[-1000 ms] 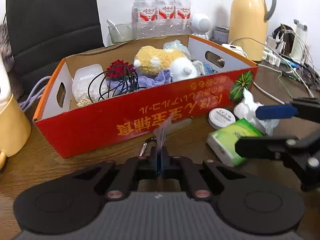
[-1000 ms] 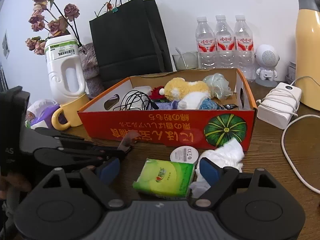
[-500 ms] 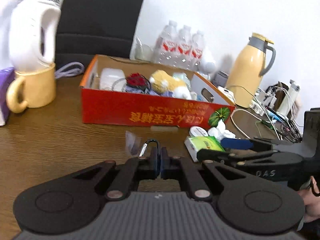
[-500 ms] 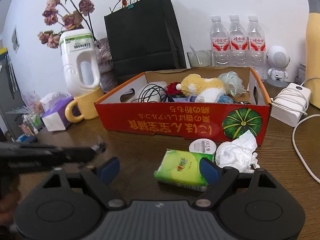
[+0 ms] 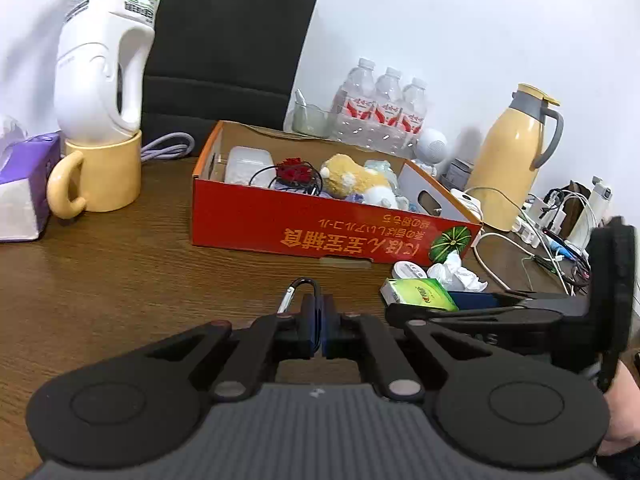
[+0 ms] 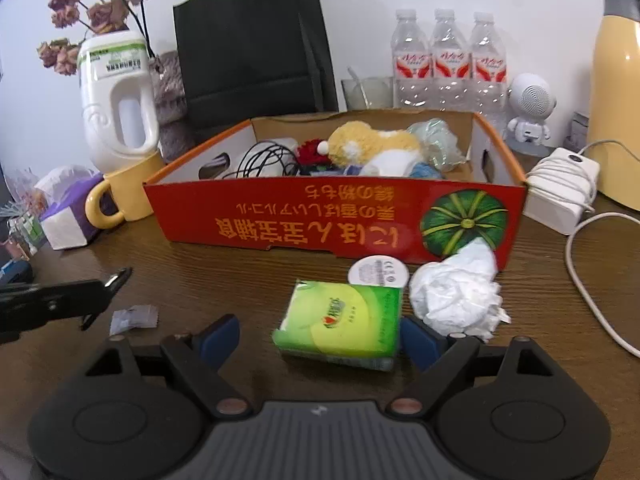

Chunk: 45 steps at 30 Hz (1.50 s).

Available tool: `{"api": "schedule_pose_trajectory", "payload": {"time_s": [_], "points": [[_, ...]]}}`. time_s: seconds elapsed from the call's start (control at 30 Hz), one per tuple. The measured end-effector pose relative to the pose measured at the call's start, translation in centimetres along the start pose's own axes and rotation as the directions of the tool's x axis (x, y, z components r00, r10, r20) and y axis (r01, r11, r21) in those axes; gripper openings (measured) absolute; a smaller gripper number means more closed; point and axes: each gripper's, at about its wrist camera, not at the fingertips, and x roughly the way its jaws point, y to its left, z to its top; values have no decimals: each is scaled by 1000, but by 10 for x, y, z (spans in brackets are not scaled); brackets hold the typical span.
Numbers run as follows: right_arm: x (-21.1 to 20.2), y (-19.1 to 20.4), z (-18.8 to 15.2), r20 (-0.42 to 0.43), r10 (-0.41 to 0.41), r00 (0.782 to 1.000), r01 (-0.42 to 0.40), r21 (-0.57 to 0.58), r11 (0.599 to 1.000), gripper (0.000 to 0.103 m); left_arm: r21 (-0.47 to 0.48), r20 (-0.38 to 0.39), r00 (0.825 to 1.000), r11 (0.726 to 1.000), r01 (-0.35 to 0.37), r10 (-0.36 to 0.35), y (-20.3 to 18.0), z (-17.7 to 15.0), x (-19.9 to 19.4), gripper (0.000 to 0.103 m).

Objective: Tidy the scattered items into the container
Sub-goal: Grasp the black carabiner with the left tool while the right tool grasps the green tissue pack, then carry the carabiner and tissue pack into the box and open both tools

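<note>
A red cardboard box [image 5: 328,229] [image 6: 280,220] holds a plush toy, cables and other items. My left gripper [image 5: 319,330] is shut on a black carabiner [image 5: 302,292], well in front of the box. My right gripper [image 6: 320,338] is open, its blue pads either side of a green tissue pack [image 6: 344,322] on the table. A white round tin [image 6: 378,272] and crumpled white tissue [image 6: 456,292] lie by the box's front right corner. A small clear plastic bag [image 6: 134,317] lies on the table under the left gripper's tip [image 6: 116,278].
A yellow mug [image 5: 100,174] with a white jug, a purple tissue box [image 5: 24,188], a black paper bag [image 6: 248,40], water bottles [image 6: 448,56], a yellow thermos [image 5: 512,156], a white charger [image 6: 560,188] and cables surround the box on the wooden table.
The left gripper has drawn back and to the left from the box with the carabiner; the small plastic bag dropped from it to the table. The right gripper moved in around the tissue pack.
</note>
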Motion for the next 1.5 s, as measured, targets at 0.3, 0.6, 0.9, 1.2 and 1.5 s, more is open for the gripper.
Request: {"api": "schedule_pose_trajectory", "payload": {"time_s": [0.3,0.6,0.9,1.2,1.5], "points": [[-6,13,-3,5,-34,999,35,-40,999,63,11,44,999,1000,-17,17,-6,-3,-21,3],[-104,23,-23,191,-11,982,20,-46,999,63,39,95,995,999,-6,2,-35,-24,-58,3],[-170,40,-62,277,1,961,12,-43,999,63,89,154,988,996,-13,0,-68,-46,-99,3],[-172,36,-60,284,12,959,-2,-38,999,63,104,185,983,994,-16,-4,-71,-35,-95,3],[-129,15,8,323,6,946,11,-51,999,63,101,225,974,994,-38,14,-59,36,-33,3]]}}
